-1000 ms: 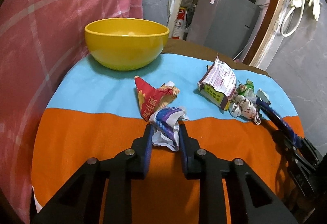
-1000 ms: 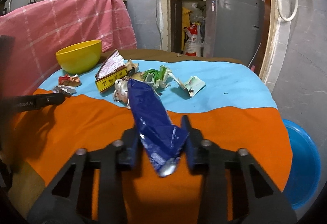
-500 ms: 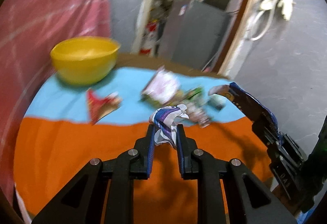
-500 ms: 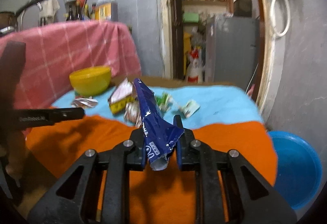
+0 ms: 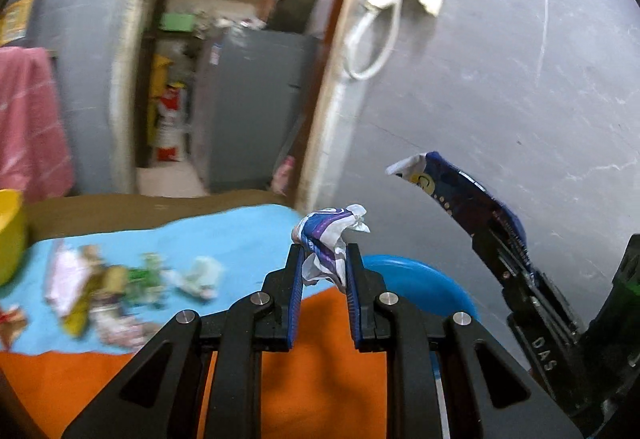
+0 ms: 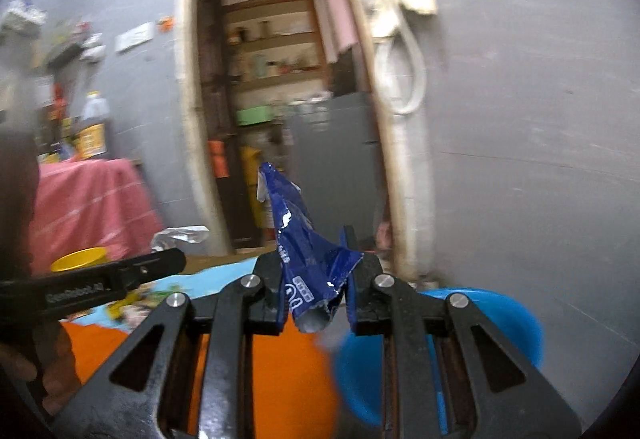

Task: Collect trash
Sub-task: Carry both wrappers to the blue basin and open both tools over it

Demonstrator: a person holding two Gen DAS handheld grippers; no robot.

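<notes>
My left gripper is shut on a crumpled white and purple wrapper, held in the air above the table's right edge. My right gripper is shut on a long dark blue foil wrapper that sticks up between its fingers. In the left wrist view the blue wrapper shows at the right, higher than the crumpled one. A blue basin sits low beyond the table edge, just past both grippers; the right wrist view has the basin at lower right. Several more wrappers lie blurred on the cloth.
The table wears an orange and light blue cloth. A yellow bowl stands at its far left. A grey wall rises close on the right, with a doorway and a grey cabinet behind the table.
Both grippers have risen off the table and swung right, each keeping its wrapper. The trash pile and yellow bowl slid to the left of view, and the blue basin came in ahead.
</notes>
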